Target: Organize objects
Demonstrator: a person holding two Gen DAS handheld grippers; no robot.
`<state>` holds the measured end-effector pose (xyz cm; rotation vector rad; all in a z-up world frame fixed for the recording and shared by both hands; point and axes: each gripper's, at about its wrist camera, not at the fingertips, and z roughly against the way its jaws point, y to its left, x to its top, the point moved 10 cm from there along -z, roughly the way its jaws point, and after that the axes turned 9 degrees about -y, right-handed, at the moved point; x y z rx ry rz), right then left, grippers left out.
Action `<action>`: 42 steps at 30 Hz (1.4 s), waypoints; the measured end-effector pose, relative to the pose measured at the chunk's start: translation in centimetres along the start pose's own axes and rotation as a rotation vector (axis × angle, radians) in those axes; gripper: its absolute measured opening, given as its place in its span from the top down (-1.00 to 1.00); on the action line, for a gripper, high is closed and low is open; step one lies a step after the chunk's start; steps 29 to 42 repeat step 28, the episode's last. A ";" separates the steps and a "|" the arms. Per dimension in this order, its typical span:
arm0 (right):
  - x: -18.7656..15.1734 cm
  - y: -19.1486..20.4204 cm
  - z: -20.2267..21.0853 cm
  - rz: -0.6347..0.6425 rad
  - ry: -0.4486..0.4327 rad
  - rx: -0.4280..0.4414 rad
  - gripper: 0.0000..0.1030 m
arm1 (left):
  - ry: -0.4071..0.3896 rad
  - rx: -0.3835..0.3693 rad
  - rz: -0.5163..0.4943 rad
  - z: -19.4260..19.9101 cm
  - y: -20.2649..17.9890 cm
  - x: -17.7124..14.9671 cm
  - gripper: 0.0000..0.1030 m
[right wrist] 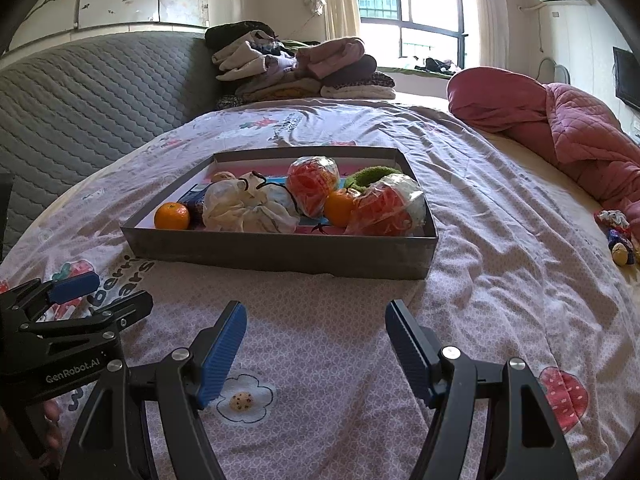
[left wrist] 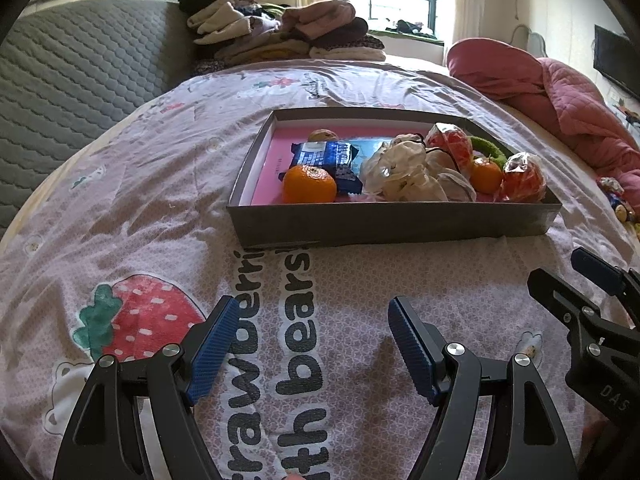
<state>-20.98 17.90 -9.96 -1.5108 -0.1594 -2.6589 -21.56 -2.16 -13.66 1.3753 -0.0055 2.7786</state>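
In the left wrist view, a shallow grey box with a pink floor is seen lying on the printed bedsheet, ahead of the left gripper, whose blue-padded fingers are spread wide apart with nothing between them. Inside the box, a mandarin is placed at the near left, touching a blue snack packet. A small brown round item is seen behind the packet. A crumpled white wrapper bundle fills the middle, and two clear-wrapped orange-red items are seen to its right, with a second mandarin between them and a green fuzzy ring behind. The right gripper is partly seen at the right edge, its fingers parted.

In the right wrist view, the same box is seen ahead and slightly left of the right gripper, whose fingers are held wide apart over bare sheet. The mandarin sits in the near left corner, the white bundle beside it, and the wrapped orange-red items toward the right. The left gripper is seen at the left edge, parted. A few small wrapped sweets lie on the sheet well apart from the box, at the far right, near a pink quilt
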 end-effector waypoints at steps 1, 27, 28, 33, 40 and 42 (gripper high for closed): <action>0.0 0.0 0.0 0.000 0.001 0.000 -0.39 | 0.001 -0.002 0.000 0.0 0.0 0.0 -0.51; -0.3 0.1 -0.3 -0.010 0.020 0.002 -0.39 | -0.005 -0.001 -0.020 0.1 -0.1 0.0 -0.51; -0.3 0.1 -0.3 -0.010 0.021 0.002 -0.39 | -0.006 0.000 -0.022 0.1 -0.1 0.0 -0.51; -0.3 0.1 -0.3 -0.010 0.021 0.002 -0.39 | -0.006 0.000 -0.022 0.1 -0.1 0.0 -0.51; -0.3 0.1 -0.3 -0.010 0.021 0.002 -0.39 | -0.006 0.000 -0.022 0.1 -0.1 0.0 -0.51; -0.3 0.1 -0.3 -0.010 0.021 0.002 -0.39 | -0.006 0.000 -0.022 0.1 -0.1 0.0 -0.51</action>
